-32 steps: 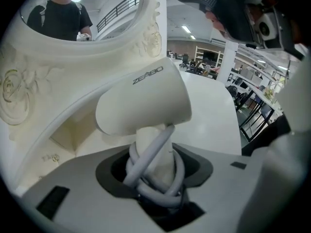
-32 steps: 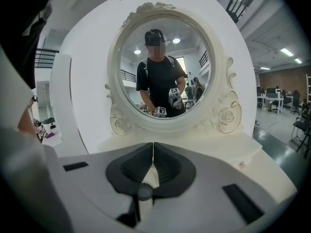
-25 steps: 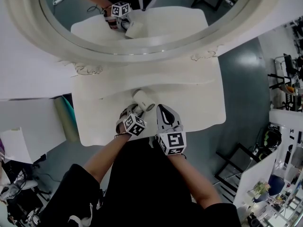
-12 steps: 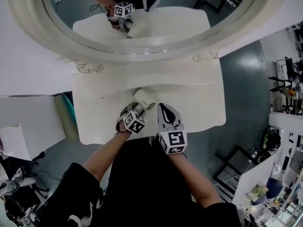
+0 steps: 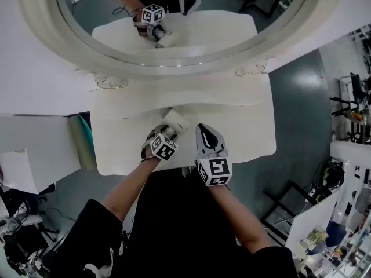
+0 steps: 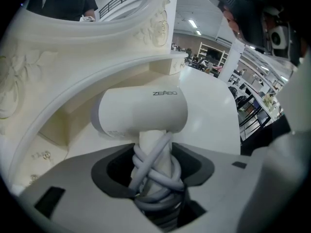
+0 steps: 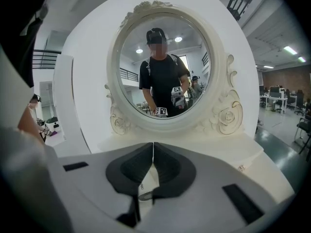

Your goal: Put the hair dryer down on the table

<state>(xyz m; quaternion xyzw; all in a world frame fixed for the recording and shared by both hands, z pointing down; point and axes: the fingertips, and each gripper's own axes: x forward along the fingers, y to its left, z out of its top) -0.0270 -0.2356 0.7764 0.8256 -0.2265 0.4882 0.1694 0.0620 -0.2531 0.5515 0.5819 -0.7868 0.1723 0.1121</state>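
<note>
**Hair dryer on the dressing table, left jaws easing off its handle**

At the far left of the head view, a teal panel (image 5: 81, 141) leans just beside the edge of the white dressing table (image 5: 243, 120). Behind the table stands a round mirror (image 5: 35, 28) in a broad carved cream frame. Its glass reflects both grippers and the person's dark shirt.

The left gripper (image 5: 164, 133) points steeply down at the table near its front edge. Between its jaws stands the handle of the white hair dryer (image 5: 175, 120), wound round with a grey cord (image 6: 155, 171). The jaws have just been opening. In the left gripper view they stand apart, with a dark gap showing beside the handle on the left. On the right, the cord loops lie close to the pad. The dryer's barrel lies crosswise above the jaws, with grey lettering along its side. In the head view the dryer sits on the tabletop a little left of the middle, its barrel angled towards the mirror.

Just to the right, the right gripper (image 5: 202, 130) hangs over the table beside the dryer, tilted only slightly downward. Its jaws are closed together, pad against pad, with nothing between them. Below them its own view shows a small part of the dryer.

Right of the table lies grey floor (image 5: 301, 97), with dark stands and shelving beyond.
</note>
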